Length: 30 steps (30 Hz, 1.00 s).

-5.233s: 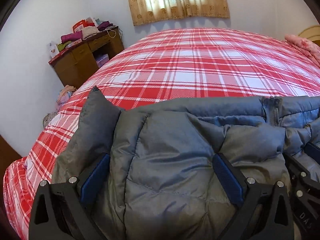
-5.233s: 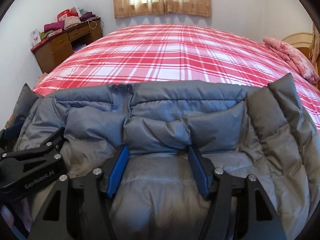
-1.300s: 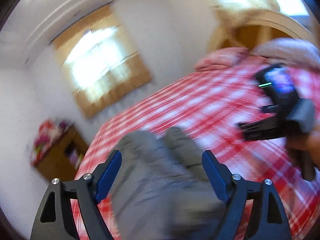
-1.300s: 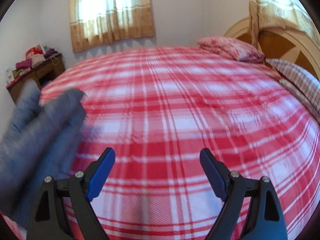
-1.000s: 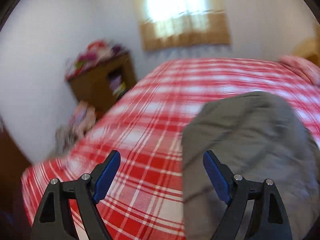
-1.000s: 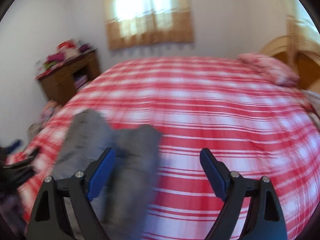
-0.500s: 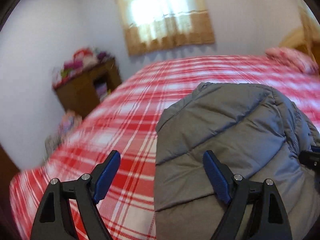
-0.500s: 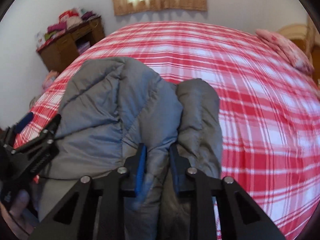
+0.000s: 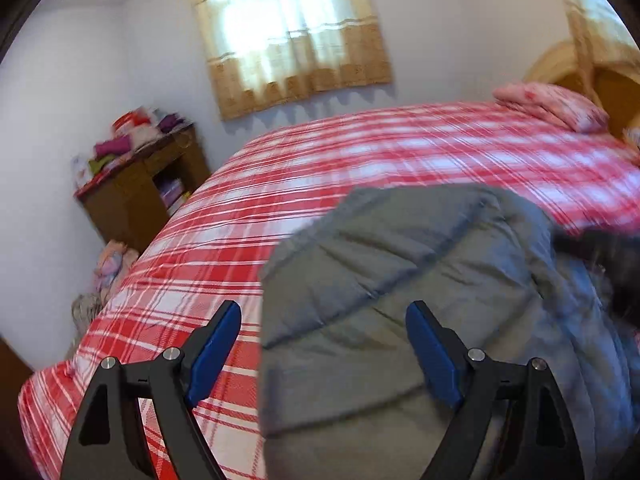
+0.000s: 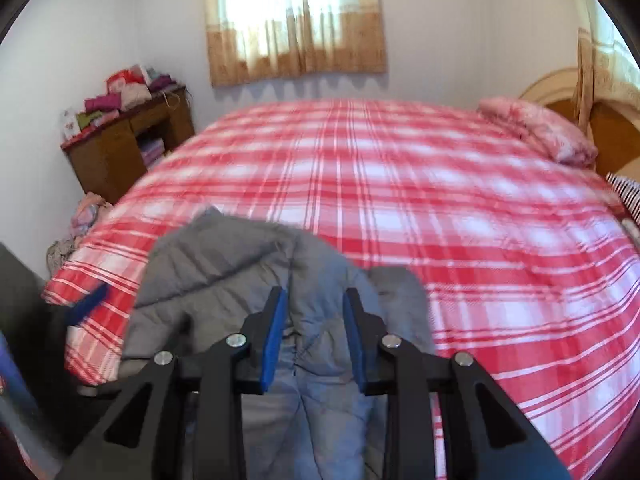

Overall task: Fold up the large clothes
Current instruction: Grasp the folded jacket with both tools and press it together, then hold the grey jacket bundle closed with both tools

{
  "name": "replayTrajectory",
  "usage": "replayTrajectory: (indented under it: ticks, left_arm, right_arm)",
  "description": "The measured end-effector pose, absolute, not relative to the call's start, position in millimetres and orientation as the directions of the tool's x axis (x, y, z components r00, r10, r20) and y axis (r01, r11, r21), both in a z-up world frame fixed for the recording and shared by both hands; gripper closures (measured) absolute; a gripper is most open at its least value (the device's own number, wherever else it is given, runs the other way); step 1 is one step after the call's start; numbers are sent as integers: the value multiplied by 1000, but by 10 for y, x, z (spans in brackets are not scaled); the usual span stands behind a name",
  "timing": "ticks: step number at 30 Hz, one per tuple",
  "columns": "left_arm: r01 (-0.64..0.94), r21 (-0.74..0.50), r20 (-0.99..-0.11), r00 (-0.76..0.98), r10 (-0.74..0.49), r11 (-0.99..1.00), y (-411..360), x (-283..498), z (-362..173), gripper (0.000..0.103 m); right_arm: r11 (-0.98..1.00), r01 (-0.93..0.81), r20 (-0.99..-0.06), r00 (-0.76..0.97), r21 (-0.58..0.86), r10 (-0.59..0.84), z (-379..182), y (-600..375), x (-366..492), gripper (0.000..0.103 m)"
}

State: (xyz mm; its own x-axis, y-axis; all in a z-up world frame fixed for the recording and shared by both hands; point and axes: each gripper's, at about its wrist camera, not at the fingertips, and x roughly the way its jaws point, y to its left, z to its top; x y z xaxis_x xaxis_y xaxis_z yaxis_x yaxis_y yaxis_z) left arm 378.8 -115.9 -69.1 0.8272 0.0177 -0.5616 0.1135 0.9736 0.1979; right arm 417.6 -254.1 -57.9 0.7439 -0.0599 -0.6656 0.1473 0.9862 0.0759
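Right tool point(image 10: 314, 330) just clamped onto a jacket point(image 10: 224, 280) fold, lower centre; left tool point(image 9: 324, 350) held apart, empty. Next fold can be started.

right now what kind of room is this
A bedroom, most likely in a home: a large bed with a red plaid cover, a pink pillow by a wooden headboard, and a curtained window.
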Motion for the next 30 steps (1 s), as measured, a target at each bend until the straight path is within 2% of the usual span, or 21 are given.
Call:
replayTrajectory:
  ticks: [3, 5, 7, 10, 16, 30]
  left_arm:
    - [34, 149, -584, 809, 60, 988, -1016, 3999, -703, 18]
    - [53, 90, -640, 768, 17, 995, -1022, 4116, -837, 18]
    - [48, 128, -645, 762, 47, 991, -1107, 4151, -964, 18]
    - [32, 191, -609, 788, 93, 981, -1227, 4089, -1099, 18]
    - [11, 130, -627, 775, 74, 991, -1143, 4147, -1236, 12]
    - [14, 146, -650, 755, 85, 989, -1141, 4215, -1380, 10]
  right_arm:
    - [975, 190, -691, 720, 116, -58, -1036, -2691, 4179, 71]
    - [975, 202, -668, 739, 96, -87, -1159, -2705, 4122, 71]
    - [973, 206, -657, 749, 105, -88, -1156, -2735, 4058, 71]
    - [973, 207, -652, 752, 102, -92, -1178, -2732, 4075, 71]
    - [975, 199, -648, 757, 101, -87, -1302, -2715, 4142, 71]
    - [973, 205, -668, 739, 109, -81, -1385, -2695, 4152, 70]
